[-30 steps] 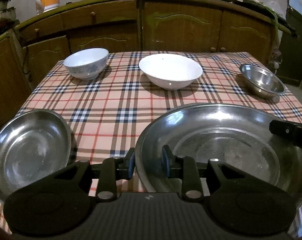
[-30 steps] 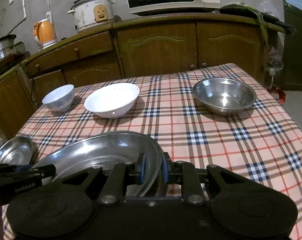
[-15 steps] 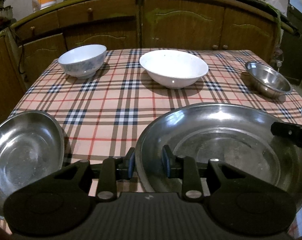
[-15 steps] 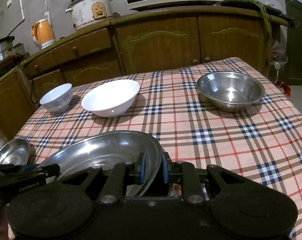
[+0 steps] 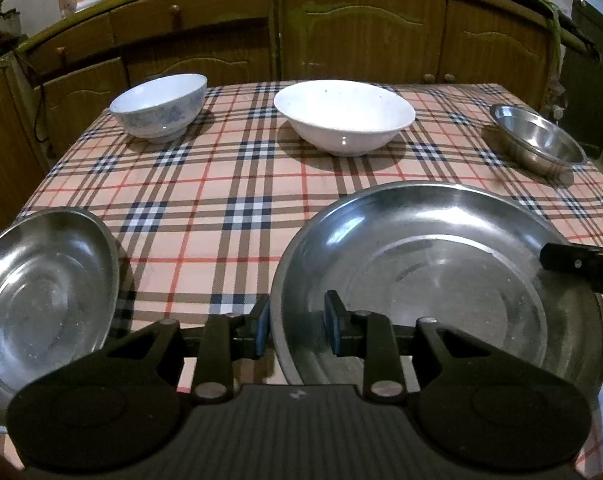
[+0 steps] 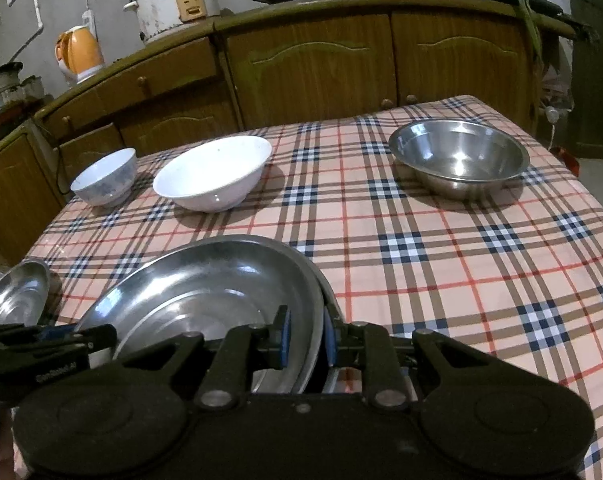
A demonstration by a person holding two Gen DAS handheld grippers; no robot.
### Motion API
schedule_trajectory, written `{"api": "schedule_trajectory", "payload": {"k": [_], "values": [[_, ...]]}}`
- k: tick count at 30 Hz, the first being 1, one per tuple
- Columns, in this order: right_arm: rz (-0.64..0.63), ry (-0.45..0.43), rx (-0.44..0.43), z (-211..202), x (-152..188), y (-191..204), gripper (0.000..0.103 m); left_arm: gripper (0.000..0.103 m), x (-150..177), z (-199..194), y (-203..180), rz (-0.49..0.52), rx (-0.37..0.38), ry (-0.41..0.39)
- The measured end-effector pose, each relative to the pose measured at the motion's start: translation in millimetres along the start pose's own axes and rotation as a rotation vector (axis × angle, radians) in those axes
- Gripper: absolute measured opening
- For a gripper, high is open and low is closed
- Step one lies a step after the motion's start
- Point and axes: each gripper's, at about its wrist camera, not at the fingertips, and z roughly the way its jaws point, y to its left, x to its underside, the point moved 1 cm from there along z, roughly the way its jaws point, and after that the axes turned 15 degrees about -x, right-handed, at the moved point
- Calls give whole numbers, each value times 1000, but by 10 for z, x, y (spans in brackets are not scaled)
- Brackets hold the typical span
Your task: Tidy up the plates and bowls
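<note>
— Plates and bowls, how many do you count, starting from the grippers?

— Both grippers hold one thing together: the large steel plate (image 5: 441, 280). The left gripper (image 5: 295, 326) is closed narrow on its near-left rim, one blue pad inside and one outside. The right gripper (image 6: 306, 338) pinches the right rim in the same way. The plate is round, shallow, shiny, with a flat bottom and some dull scratches. It is at the near edge of the table (image 6: 461, 260); I cannot tell if it touches the cloth.

— And around it?

— One smaller steel plate (image 5: 41, 304), same shape, just beside on the left, tilted. So two plates.

— The bowls?

— Three, all at the far side. One small white bowl (image 5: 159, 106) with faint blue pattern, deep, standing on a foot. One wide white bowl (image 5: 343, 118), smooth and glossy, in the middle. One steel bowl (image 6: 459, 158), round and reflective, at the far right, well apart from the others.

— The table?

— Covered with one checked cloth, pink with dark blue, brown and red lines.
</note>
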Motion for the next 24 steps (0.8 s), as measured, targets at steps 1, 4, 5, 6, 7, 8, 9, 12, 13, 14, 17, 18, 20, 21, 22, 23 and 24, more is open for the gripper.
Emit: {"api": "schedule_trajectory", "payload": {"k": [1, 4, 5, 6, 7, 8, 9, 12, 13, 14, 17, 18, 20, 21, 22, 23, 24], "values": [[0, 0, -1, -3, -1, 1, 24, 28, 4, -1, -1, -2, 1, 0], [-3, 0, 1, -6, -3, 3, 26, 29, 12, 6, -4, 7, 4, -2], [-3, 0, -2, -9, -1, 4, 28, 29, 18, 5, -15, 15, 3, -4], [-3, -1, -4, -12, 0, 3, 29, 29, 21, 6, -22, 18, 2, -5], [-2, -1, -5, -13, 3, 5, 30, 29, 25, 5, -29, 19, 0, -5], [-2, -1, -5, -15, 3, 6, 30, 29, 27, 7, -33, 20, 0, -5], [-2, -1, -5, -17, 3, 7, 30, 29, 28, 8, -35, 20, 0, -4], [0, -2, -4, -18, 4, 5, 31, 29, 29, -2, -30, 20, 1, -3], [2, -2, -2, -19, 5, 5, 31, 29, 29, -5, -25, 18, 0, -4], [4, -2, 0, -30, 4, 5, 31, 30, 28, -2, -21, 17, -1, -4], [-2, -13, 8, -83, 4, 7, 36, 32, 27, -18, -2, 12, -7, -7], [-6, -21, 8, -107, 2, 11, 36, 32, 26, -26, 3, 10, -7, -8], [-18, -36, 13, -157, -20, 23, 42, 33, 21, -44, 10, 8, -9, -9], [-24, -41, 15, -178, -29, 35, 43, 35, 20, -55, 16, 7, -10, -9], [-29, -45, 15, -205, -38, 43, 44, 36, 19, -70, 24, 5, -11, -9], [-31, -50, 14, -226, -45, 54, 44, 37, 16, -89, 35, 1, -11, -10], [-33, -55, 12, -250, -51, 67, 44, 38, 14, -111, 47, -2, -9, -11]]}}
